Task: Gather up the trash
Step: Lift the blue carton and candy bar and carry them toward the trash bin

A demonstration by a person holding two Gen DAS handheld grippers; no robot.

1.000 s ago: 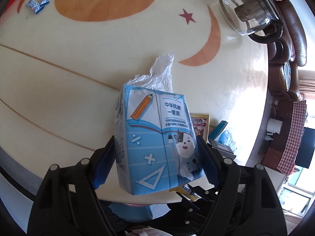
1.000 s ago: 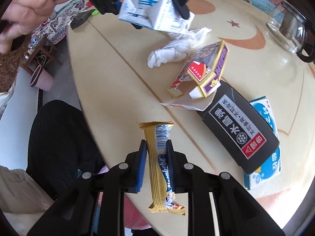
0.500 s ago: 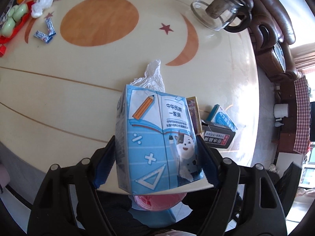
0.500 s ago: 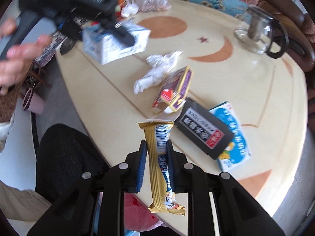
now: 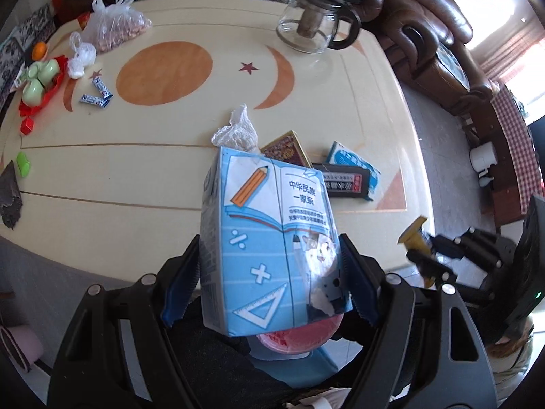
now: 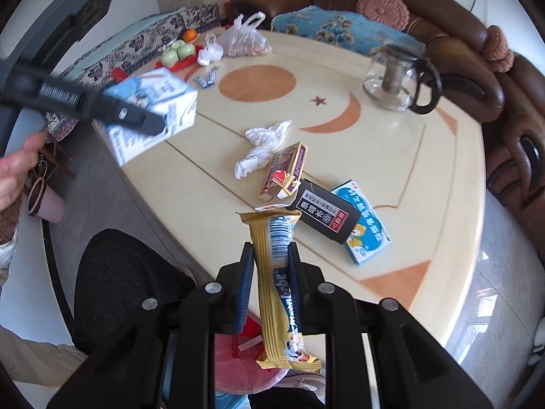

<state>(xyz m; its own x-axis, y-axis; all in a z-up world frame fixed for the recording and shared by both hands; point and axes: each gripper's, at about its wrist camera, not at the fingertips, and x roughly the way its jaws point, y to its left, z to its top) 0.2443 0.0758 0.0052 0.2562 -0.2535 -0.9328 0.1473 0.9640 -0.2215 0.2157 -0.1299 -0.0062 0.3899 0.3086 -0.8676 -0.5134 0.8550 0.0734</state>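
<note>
My left gripper (image 5: 269,269) is shut on a blue milk carton (image 5: 269,242), held above the near edge of the round table (image 5: 136,184). The same carton (image 6: 153,112) shows at the left of the right wrist view, clamped by the left gripper (image 6: 136,119). My right gripper (image 6: 270,272) is shut on a gold snack wrapper (image 6: 276,289), seen small in the left wrist view as the wrapper (image 5: 414,235). On the table lie a crumpled white plastic bag (image 6: 262,146), a purple-and-gold box (image 6: 284,170), a black box (image 6: 323,214) and a blue packet (image 6: 366,235).
A bin with a pink bag (image 5: 296,337) sits below the carton, also under the wrapper as the pink bag (image 6: 238,361). A glass teapot (image 6: 395,78), a bag of nuts (image 6: 245,41), green fruit on a red tray (image 6: 177,54) and small candy wrappers (image 5: 97,93) stand farther off. A brown sofa (image 6: 477,68) rings the table.
Both grippers have risen and drawn back from the table with their loads. More of the table now shows, and the pink-lined bin has come into view under them.
</note>
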